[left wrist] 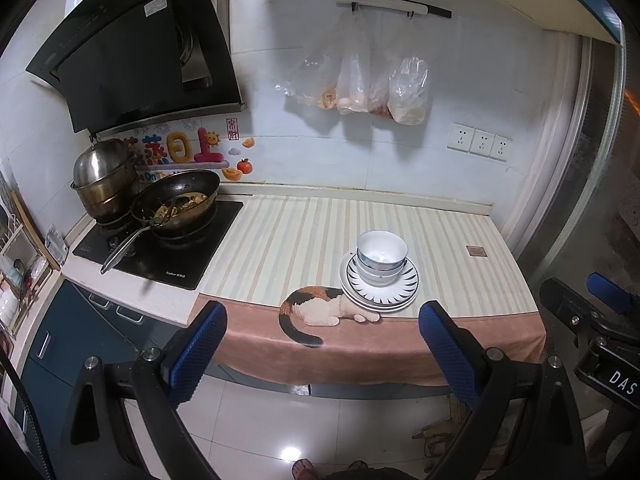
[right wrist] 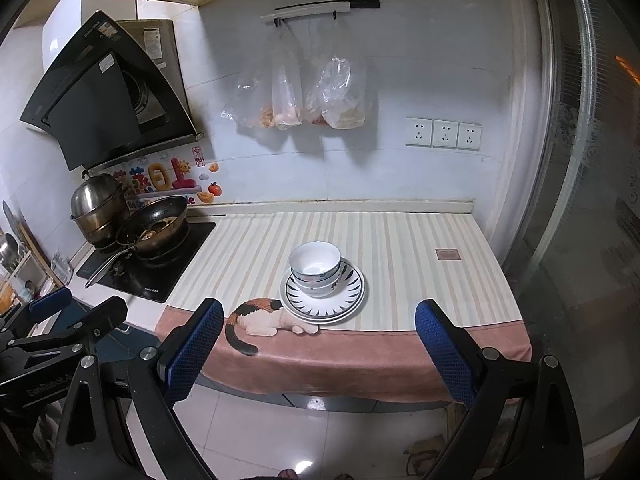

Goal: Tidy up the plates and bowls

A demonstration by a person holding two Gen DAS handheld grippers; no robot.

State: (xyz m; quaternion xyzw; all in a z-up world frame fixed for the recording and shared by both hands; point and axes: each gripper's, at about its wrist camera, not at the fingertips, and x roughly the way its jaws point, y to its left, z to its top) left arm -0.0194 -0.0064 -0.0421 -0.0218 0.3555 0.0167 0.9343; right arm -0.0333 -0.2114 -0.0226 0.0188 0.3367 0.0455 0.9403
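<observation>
A stack of white bowls [left wrist: 381,261] with blue-patterned rims sits on a stack of plates [left wrist: 402,293] with a dark ray pattern, near the front of the striped counter cloth [left wrist: 288,240]. The same bowls [right wrist: 316,268] and plates [right wrist: 348,300] show in the right wrist view. My left gripper [left wrist: 320,344] is open and empty, held back from the counter over the floor. My right gripper [right wrist: 318,344] is open and empty, also back from the counter edge. The right gripper shows at the right edge of the left wrist view [left wrist: 592,312].
A black hob [left wrist: 160,248] at the left carries a wok [left wrist: 176,204] with food and a steel pot [left wrist: 104,176]. A range hood [left wrist: 132,48] hangs above. Plastic bags [left wrist: 360,80] hang on the wall. A cat picture [left wrist: 320,306] is printed on the cloth's front edge.
</observation>
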